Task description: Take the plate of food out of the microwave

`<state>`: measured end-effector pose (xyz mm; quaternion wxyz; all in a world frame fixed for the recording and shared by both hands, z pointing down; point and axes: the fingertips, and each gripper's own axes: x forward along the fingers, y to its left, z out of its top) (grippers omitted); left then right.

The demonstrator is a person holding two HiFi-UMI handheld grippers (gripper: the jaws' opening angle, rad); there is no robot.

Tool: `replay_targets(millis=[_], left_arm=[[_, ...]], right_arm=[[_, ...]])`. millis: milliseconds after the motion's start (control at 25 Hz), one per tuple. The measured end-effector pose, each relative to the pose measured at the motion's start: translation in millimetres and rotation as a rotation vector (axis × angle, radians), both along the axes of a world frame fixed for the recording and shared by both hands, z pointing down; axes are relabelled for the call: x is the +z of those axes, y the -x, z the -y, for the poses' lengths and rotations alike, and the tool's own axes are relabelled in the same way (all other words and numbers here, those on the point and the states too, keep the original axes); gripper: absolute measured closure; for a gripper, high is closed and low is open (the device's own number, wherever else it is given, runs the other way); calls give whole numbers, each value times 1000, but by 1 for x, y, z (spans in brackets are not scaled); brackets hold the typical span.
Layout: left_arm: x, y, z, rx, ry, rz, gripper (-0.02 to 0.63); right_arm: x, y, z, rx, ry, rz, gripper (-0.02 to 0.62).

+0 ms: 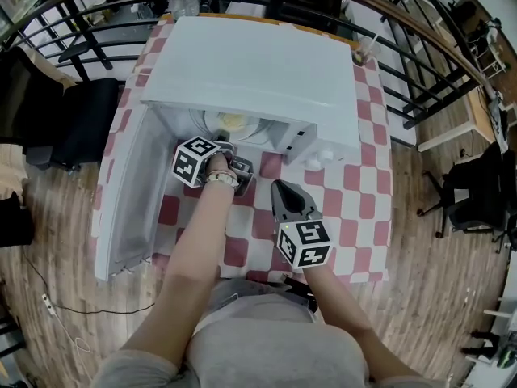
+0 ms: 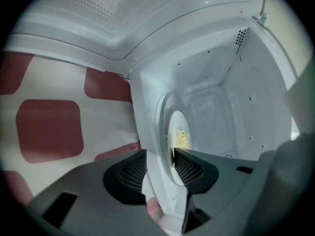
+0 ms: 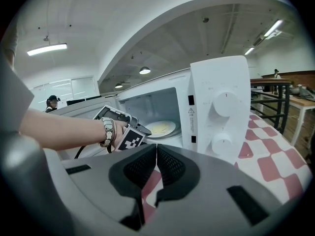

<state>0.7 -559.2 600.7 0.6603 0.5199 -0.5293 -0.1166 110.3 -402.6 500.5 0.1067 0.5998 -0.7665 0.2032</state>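
While one plate (image 3: pixel 161 128) sits inside one microwave (image 1: pixel 258 71): left claw (image 2: pixel 160 152) parted, right claw (image 3: pixel 156 149) clenched.

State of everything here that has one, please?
microwave: open.
plate: inside the microwave, yellow food on it.
left hand-held gripper: jaws apart at the plate's near edge, no grip seen.
right hand-held gripper: jaws together, empty.

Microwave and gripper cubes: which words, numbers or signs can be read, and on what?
No word or number is readable.
Warning triangle: a sign on the microwave front.
Faint print above the upper knob: too small to read.
Left cube, right cube: square patterns, no letters.
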Motion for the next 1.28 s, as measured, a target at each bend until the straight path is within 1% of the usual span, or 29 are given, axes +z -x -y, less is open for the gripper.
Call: replay_targets(millis=[240, 360, 480, 960, 1280], left_arm=[[-8, 2, -7, 5, -19, 14, 509], [-11, 3, -8, -1, -23, 8, 529], [-13, 5, -7, -11, -30, 2, 563], [-17, 6, -8, -42, -73, -79, 577], [-29, 5, -7, -68, -221, -170, 594]], right_arm=[[3, -4, -13, -11, 10, 3, 569], [2, -7, -17, -13, 11, 9, 569], [-1, -9, -18, -18, 4, 7, 569], [-2, -12, -15, -20, -3, 9, 569], [-3, -7, -15, -27, -8, 12, 569]])
